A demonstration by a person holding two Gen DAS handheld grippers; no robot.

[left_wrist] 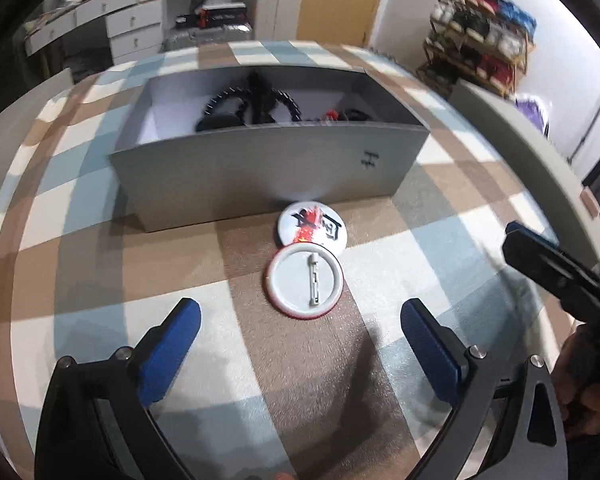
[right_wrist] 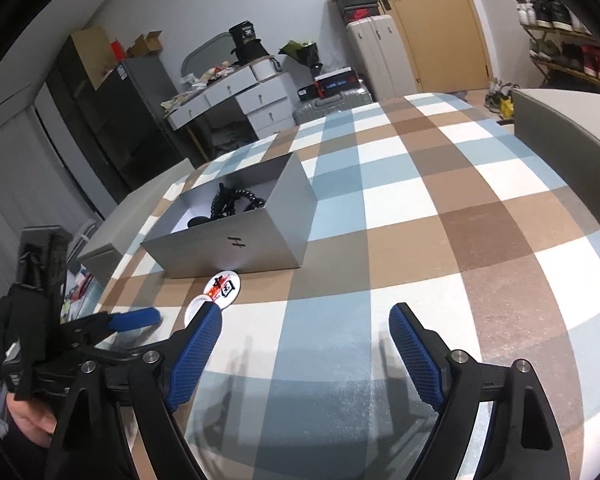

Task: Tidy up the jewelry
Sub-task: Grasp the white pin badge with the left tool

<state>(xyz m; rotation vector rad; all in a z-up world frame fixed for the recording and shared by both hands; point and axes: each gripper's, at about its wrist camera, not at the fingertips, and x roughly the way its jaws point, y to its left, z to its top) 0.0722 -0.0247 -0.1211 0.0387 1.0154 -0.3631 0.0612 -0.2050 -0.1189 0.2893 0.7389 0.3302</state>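
Note:
Two round pin badges lie on the checked tablecloth in front of a grey open box (left_wrist: 260, 168). The near badge (left_wrist: 304, 282) lies face down with its pin showing. The far badge (left_wrist: 312, 226) lies face up with a red and black print and touches the box wall. My left gripper (left_wrist: 300, 320) is open and empty, just short of the near badge. The box holds a black beaded necklace (left_wrist: 256, 100). In the right wrist view my right gripper (right_wrist: 306, 332) is open and empty over the cloth, right of the badges (right_wrist: 225, 286) and box (right_wrist: 236, 240).
The right gripper's body (left_wrist: 560, 268) shows at the right edge of the left wrist view. A grey box lid (left_wrist: 540, 152) stands at the table's right side. Another grey lid (right_wrist: 132, 224) lies left of the box. Drawers, suitcases and a shoe rack stand beyond the table.

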